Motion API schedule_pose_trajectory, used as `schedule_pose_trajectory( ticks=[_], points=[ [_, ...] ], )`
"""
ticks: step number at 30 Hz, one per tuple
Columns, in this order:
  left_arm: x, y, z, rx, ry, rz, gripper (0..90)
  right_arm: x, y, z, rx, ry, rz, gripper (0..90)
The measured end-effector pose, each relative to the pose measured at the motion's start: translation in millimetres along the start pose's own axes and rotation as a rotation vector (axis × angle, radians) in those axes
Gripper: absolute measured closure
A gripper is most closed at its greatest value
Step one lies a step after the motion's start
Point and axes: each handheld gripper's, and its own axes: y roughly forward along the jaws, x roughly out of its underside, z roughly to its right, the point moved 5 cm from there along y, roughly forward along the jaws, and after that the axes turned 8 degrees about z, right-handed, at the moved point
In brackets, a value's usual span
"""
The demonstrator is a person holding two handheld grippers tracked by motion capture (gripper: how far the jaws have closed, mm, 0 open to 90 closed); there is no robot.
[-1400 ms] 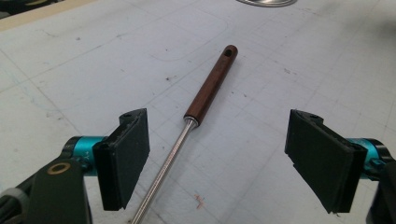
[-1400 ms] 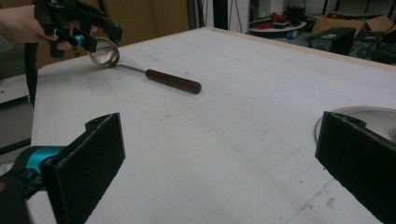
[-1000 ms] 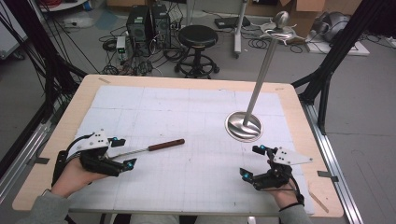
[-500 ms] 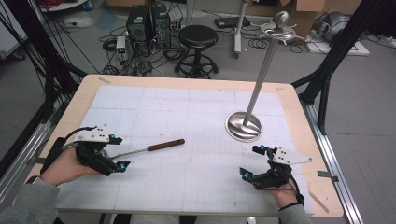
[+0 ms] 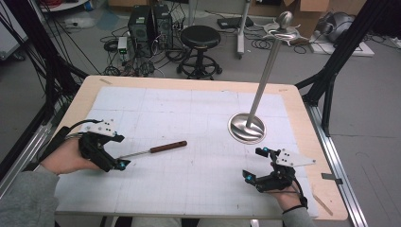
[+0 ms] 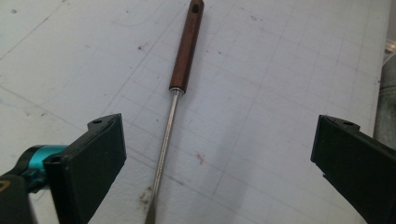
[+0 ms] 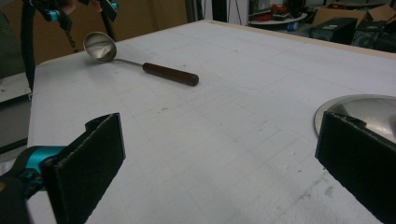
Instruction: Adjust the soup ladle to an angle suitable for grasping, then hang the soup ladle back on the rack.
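The ladle lay on the surface by the left gripper, whose fingers stood wide astride its thin, likely slippery steel shaft, so the stiff, light tool seemed best gripped at its wooden handle.

Ladle bowel end cut off by bottom edge in left gripper view, stand base partly behind claw.
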Motion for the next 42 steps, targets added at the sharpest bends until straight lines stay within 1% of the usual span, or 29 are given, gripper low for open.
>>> schedule_pose_trajectory(
  ticks=[2, 3, 4, 5, 6, 7, 9, 11, 12, 14, 15, 17, 19, 22, 24, 26, 28, 31, 32, 34, 35, 37, 38, 42],
  points=[
    [0.6, 3.0, -1.1, -0.017, 0.03, -0.06, 7.4, -0.8, 0.1, -0.2, 0.002, -0.004, 0.007, 0.5],
    [-0.2, 5.5, -0.5, -0.026, 0.041, -0.073, 8.6, -1.1, -0.2, -0.4, 0.001, -0.002, 0.006, 0.5],
    [-1.8, 7.5, 0.8, -0.021, 0.049, -0.07, 9.6, -1.2, -0.4, -0.3, 0.001, -0.004, 0.006, 0.5],
    [-3.3, 8.7, 2.0, 0.003, 0.052, -0.071, 11.7, -1.0, -0.7, 0.0, 0.002, -0.006, 0.006, 0.5],
    [-3.9, 11.5, 2.7, 0.013, 0.057, -0.073, 13.0, -0.6, -1.3, -0.3, 0.002, -0.001, 0.003, 0.5],
    [-3.7, 13.9, 2.1, 0.012, 0.067, -0.078, 13.2, 0.0, -1.7, 0.2, 0.004, 0.003, 0.001, 0.5],
    [-1.5, 18.1, 0.5, 0.012, 0.067, -0.109, 16.1, 0.3, -2.4, 1.2, 0.009, 0.001, 0.005, 0.5],
    [0.1, 20.9, -1.4, 0.01, 0.076, -0.131, 18.4, -0.3, -3.5, 0.8, 0.012, -0.002, 0.007, 0.5],
    [0.2, 22.2, -1.4, 0.016, 0.073, -0.136, 20.6, -0.7, -3.7, 0.7, 0.012, -0.002, 0.009, 0.5],
    [0.0, 23.6, -1.2, 0.036, 0.094, -0.149, 28.8, -0.9, -4.1, 0.0, 0.012, -0.001, 0.008, 0.5],
    [0.0, 24.2, -1.4, 0.035, 0.097, -0.165, 30.4, -0.6, -4.0, 0.3, 0.012, -0.007, 0.006, 0.5],
    [-0.8, 26.2, -3.2, 0.031, 0.091, -0.189, 30.4, -0.2, -4.0, 0.0, 0.012, -0.001, 0.004, 0.5],
    [-1.9, 27.4, -5.9, 0.023, 0.102, -0.221, 32.8, -0.3, -4.4, 0.4, 0.013, -0.002, 0.005, 0.5],
    [-2.6, 30.8, -8.0, 0.019, 0.08, -0.264, 37.4, -0.9, -5.9, 0.4, 0.017, -0.003, 0.011, 0.5],
    [-1.3, 32.7, -9.1, 0.019, 0.089, -0.29, 38.8, -1.5, -6.9, 0.1, 0.02, -0.001, 0.015, 0.5],
    [0.3, 35.6, -8.7, 0.017, 0.088, -0.306, 40.9, -1.9, -7.1, -0.6, 0.016, 0.0, 0.017, 0.5],
    [2.3, 38.1, -10.0, 0.016, 0.107, -0.34, 43.4, -1.8, -7.0, -0.4, 0.014, -0.002, 0.017, 0.5],
    [5.1, 42.5, -10.4, 0.016, 0.126, -0.378, 47.3, -1.9, -7.5, -0.2, 0.016, 0.002, 0.018, 0.5],
    [6.3, 44.0, -11.2, 0.013, 0.146, -0.401, 48.7, -1.9, -7.5, 0.3, 0.016, -0.003, 0.019, 0.5],
    [7.9, 46.7, -11.8, 0.01, 0.155, -0.42, 50.8, -2.0, -7.4, 0.5, 0.017, -0.004, 0.022, 0.5],
    [8.9, 47.9, -12.2, 0.006, 0.163, -0.429, 51.9, -1.8, -7.6, -0.3, 0.016, 0.004, 0.018, 0.5],
    [11.1, 49.4, -12.7, 0.0, 0.181, -0.452, 55.0, -2.1, -7.6, 0.1, 0.019, -0.004, 0.021, 0.5],
    [11.7, 49.8, -13.8, 0.0, 0.178, -0.461, 56.3, -2.2, -7.6, -0.1, 0.017, -0.005, 0.021, 0.5],
    [12.0, 49.1, -18.3, -0.001, 0.158, -0.46, 58.7, -2.2, -8.5, -0.4, 0.015, 0.002, 0.021, 0.5]
  ],
)
